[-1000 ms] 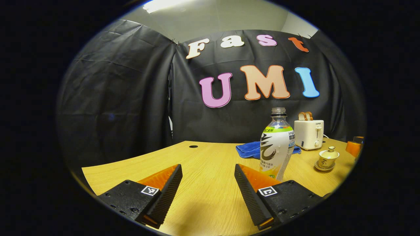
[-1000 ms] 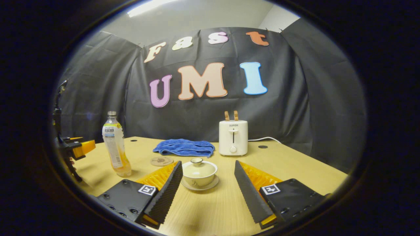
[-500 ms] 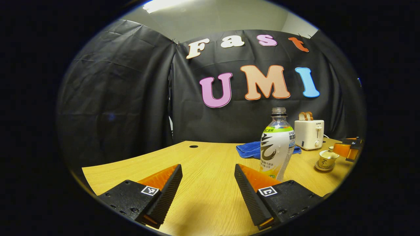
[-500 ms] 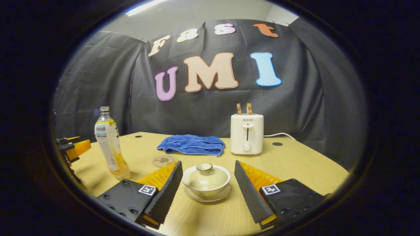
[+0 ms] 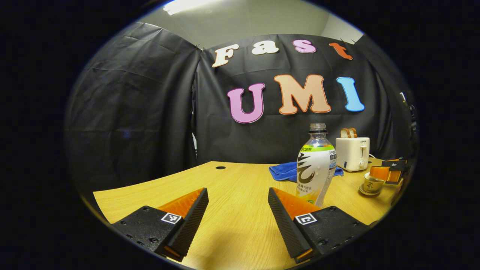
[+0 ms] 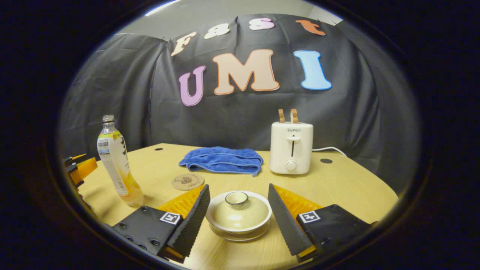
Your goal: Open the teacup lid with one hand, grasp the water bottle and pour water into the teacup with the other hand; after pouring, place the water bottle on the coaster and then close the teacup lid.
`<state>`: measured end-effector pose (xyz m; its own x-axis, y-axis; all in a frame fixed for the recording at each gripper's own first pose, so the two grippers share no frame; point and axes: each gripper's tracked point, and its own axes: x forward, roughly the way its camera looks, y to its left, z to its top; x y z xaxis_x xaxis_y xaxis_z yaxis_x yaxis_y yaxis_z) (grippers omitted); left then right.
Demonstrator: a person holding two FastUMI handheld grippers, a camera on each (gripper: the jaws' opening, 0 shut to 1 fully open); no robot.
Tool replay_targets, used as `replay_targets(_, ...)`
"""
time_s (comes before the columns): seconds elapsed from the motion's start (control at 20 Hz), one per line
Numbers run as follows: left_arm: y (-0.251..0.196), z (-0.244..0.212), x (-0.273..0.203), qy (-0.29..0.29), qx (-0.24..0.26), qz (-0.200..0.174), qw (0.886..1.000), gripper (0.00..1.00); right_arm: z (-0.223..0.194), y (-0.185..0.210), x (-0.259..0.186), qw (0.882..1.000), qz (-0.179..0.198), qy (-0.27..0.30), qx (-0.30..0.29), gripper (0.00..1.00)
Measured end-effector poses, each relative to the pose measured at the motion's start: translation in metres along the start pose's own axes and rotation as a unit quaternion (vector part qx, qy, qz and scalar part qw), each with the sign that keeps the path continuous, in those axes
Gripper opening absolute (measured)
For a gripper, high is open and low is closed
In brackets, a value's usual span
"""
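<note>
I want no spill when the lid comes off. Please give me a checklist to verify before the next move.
1. Right tongs open, one finger on each side of the cup: ok.
2. Lid seated on the cup, knob free: ok.
3. Fingers level with the knob: cannot tell.
4. Bottle upright, uncapped: ok.
5. Left tongs open, but the bottle stands ahead to the right, not between the fingers: not ok.
6. Coaster bare: ok.
</note>
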<state>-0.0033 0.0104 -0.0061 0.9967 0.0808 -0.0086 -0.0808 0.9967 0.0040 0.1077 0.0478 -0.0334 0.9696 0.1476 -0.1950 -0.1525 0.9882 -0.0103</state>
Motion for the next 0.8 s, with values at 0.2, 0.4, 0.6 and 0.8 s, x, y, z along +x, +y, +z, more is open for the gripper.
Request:
replay_targets(0.2, -0.0012, 0.0002, 0.0007, 0.001, 0.000, -0.002, 1.000, 0.93, -0.0029, 0.0015, 0.0050, 1.000, -0.005, 0.016, -0.027, 0.82)
replay_targets(0.4, -0.0048, 0.0007, 0.0014, 0.001, 0.000, -0.009, 1.000, 0.94, 0.0029, 0.0052, 0.0075, 0.998, -0.005, 0.002, -0.059, 0.66)
replay_targets(0.6, -0.0049, 0.0008, 0.0012, 0.000, 0.000, -0.009, 1.000, 0.93, 0.0062, 0.0029, 0.0077, 0.998, -0.015, -0.008, -0.065, 0.47)
replay_targets(0.8, -0.0045, 0.0006, 0.0007, 0.001, 0.000, -0.009, 1.000, 0.94, 0.0065, 0.0005, 0.0078, 0.998, -0.018, -0.011, -0.057, 0.36)
